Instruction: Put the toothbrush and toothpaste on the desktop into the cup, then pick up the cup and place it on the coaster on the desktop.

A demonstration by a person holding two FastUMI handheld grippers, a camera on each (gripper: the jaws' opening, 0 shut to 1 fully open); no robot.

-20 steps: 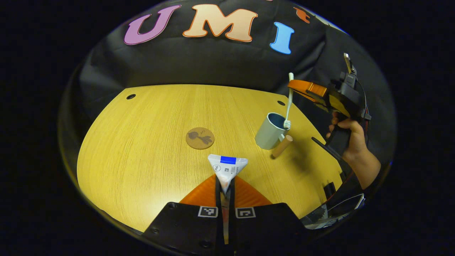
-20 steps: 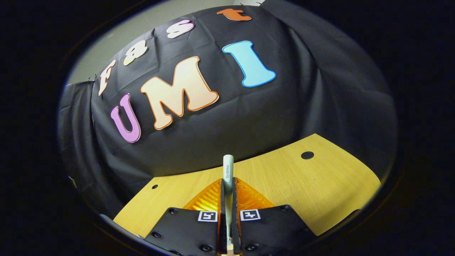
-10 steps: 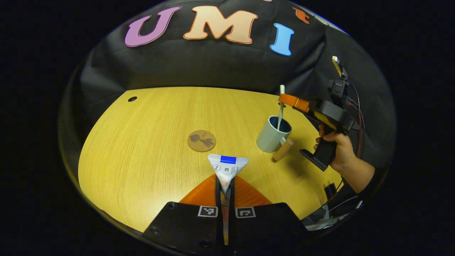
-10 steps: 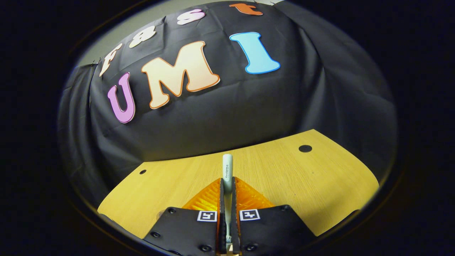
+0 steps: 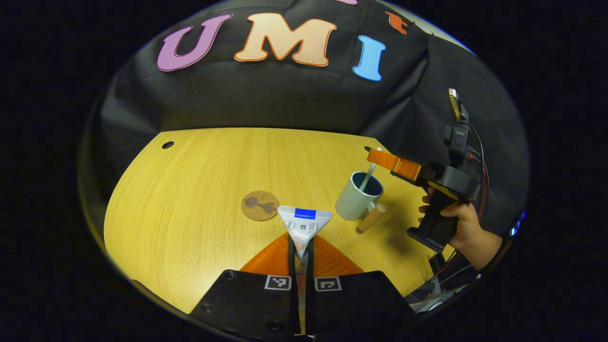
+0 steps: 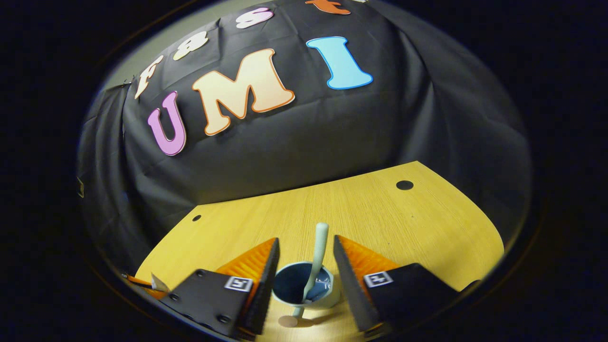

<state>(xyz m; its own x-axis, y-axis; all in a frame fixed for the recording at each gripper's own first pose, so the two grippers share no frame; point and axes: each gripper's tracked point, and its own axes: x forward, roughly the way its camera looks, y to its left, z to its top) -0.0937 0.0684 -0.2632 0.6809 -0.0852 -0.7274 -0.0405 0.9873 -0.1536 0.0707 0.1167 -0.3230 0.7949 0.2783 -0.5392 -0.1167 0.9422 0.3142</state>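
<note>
Blue-lined cup (image 6: 304, 289) holds the toothbrush (image 6: 317, 259), leaning.
My right hand-held gripper (image 6: 304, 273) spread wide above; left hand-held gripper (image 5: 300, 247) pinches the toothpaste (image 5: 304, 225).

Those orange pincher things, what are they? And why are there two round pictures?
They are grabbers, each with two orange fingers, and a person holds one in each hand. A small camera rides on each, so you get two round pictures.

In the left gripper view, the left gripper pinches a toothpaste tube over the wooden desk. Farther off are a round coaster, a cup with a wooden handle, and the person's hand holding the other grabber.

In the right gripper view, the right gripper is open, looking down on that same cup. The toothbrush stands in it, touching neither finger.
</note>
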